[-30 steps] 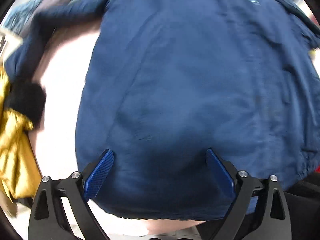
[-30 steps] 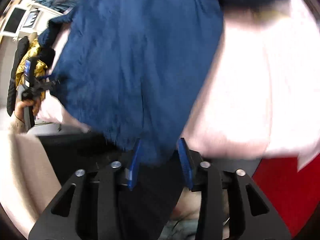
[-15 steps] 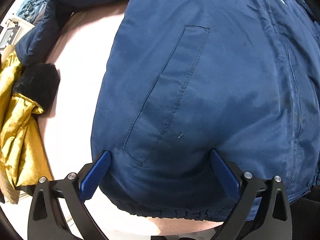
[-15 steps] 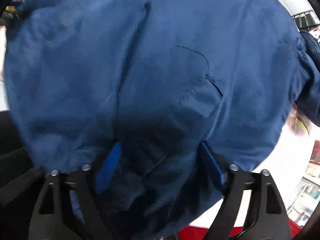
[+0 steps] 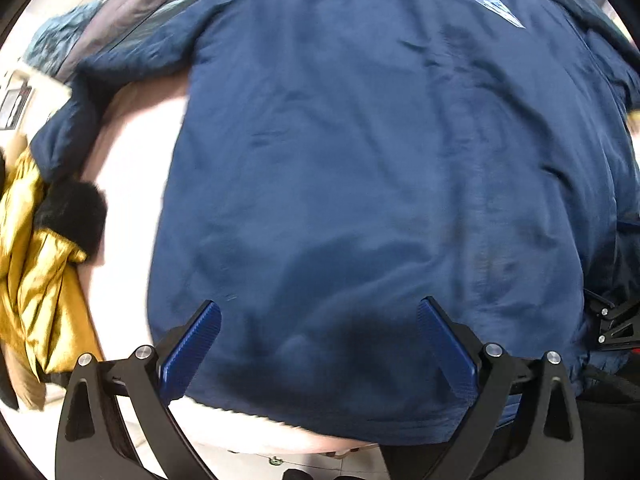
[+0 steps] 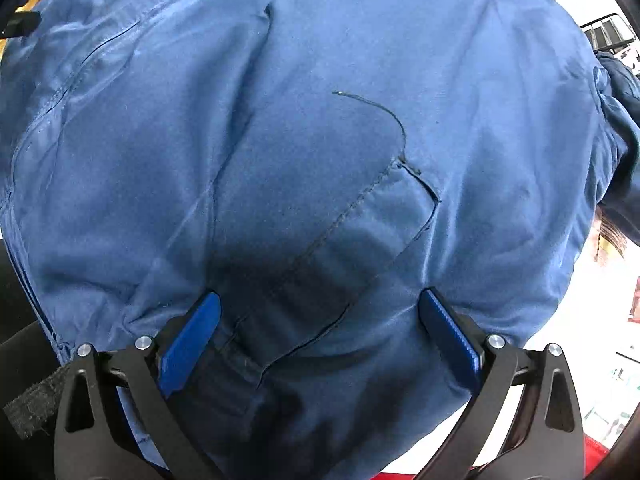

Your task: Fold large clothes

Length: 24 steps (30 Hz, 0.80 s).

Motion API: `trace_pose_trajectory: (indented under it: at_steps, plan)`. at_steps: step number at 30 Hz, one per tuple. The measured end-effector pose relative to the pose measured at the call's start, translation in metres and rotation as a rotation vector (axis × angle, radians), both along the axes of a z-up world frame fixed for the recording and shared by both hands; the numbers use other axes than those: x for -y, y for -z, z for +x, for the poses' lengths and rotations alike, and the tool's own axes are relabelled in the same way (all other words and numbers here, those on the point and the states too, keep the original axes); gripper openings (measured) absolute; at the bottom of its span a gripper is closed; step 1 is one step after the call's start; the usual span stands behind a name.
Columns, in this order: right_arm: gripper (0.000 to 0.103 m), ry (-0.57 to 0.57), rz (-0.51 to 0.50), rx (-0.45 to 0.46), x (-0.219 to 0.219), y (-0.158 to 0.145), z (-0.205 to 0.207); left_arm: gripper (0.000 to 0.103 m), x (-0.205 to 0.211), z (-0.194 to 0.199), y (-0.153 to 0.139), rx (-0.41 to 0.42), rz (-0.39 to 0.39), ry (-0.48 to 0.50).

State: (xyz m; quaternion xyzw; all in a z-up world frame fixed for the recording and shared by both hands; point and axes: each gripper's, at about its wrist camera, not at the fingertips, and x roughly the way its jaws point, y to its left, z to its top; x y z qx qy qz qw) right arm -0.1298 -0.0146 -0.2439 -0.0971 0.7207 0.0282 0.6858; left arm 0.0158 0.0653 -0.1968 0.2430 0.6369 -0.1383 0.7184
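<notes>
The navy jacket (image 5: 360,184) lies spread front-up across the pale pink surface (image 5: 132,152), its sleeve (image 5: 132,68) thrown out to the far left, laid flat, I'd judge, so it can be folded squarely. The left gripper (image 5: 318,344) hangs over the hem with its blue fingers spread wide, gripping nothing. The right gripper (image 6: 318,332) is likewise splayed above the welt pocket (image 6: 352,248). A gold coat (image 5: 36,280) sits bunched at the left edge, out of the way.
</notes>
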Motion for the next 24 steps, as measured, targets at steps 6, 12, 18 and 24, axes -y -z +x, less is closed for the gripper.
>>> trace_pose_trajectory:
  at_steps: [6,12,18,24]
  plan:
    - [0.098,0.014,0.038,-0.04,0.011,-0.013,0.01,0.097,0.031,-0.013,0.007,0.008,0.006,0.067]
    - [0.098,0.157,0.079,0.173,0.06,-0.073,0.02,0.097,0.055,-0.009,0.005,0.0,-0.045,0.009]
    - [0.098,0.315,-0.081,0.363,0.135,-0.125,0.046,0.097,0.088,-0.015,0.002,0.025,-0.044,0.083]
    - [0.098,0.426,-0.233,0.438,0.218,-0.161,0.078,0.097,0.098,-0.022,-0.007,0.048,-0.044,0.117]
